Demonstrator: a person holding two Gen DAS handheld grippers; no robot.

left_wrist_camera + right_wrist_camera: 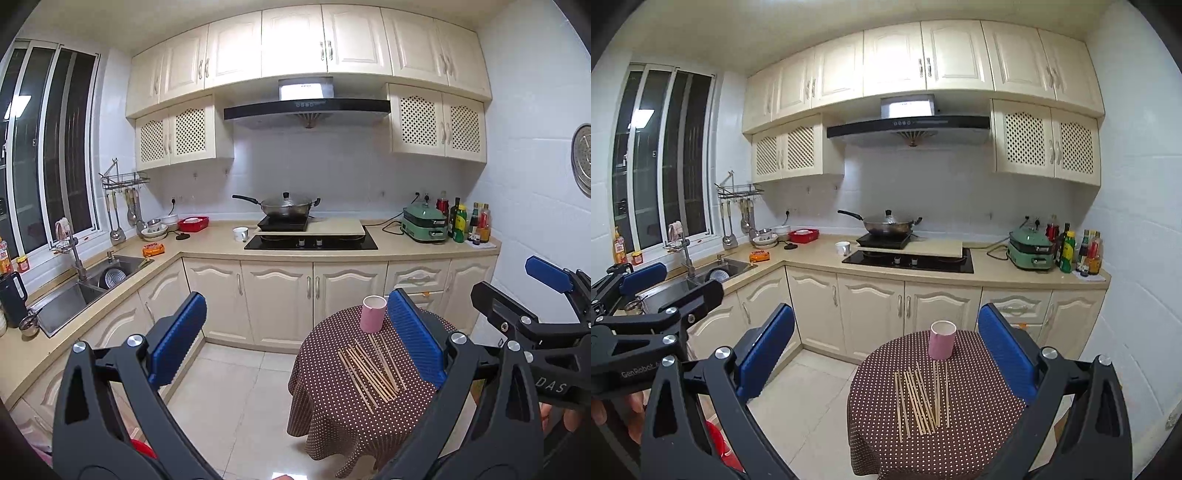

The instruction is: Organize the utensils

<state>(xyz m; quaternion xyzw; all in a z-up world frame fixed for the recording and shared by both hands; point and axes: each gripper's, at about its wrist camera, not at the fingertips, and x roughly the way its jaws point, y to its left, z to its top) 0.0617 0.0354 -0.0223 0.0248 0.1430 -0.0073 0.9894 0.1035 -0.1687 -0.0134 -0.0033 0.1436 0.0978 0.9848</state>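
Left tool point(295, 339) and right tool point(886, 347) both hovering near worktop point(979, 424), jaws spread wide, gripping nothing. Chopsticks point(921, 400) all lying loose mid-worktop; cup point(942, 339) standing at far edge, apparently holding none. Nothing sorted yet; whole job remaining.

— What covers the table? 
— A matt brown cloth point(979, 398) with white dots; pale bare-wood chopsticks point(923, 400) lie on it beside a smooth pink cup point(942, 339).

— And the grippers? 
— Matt black plastic arms, ribbed blue pads point(177, 336), shiny metal screws. Behind, a glossy black hob point(908, 262) and steel sink point(74, 291).
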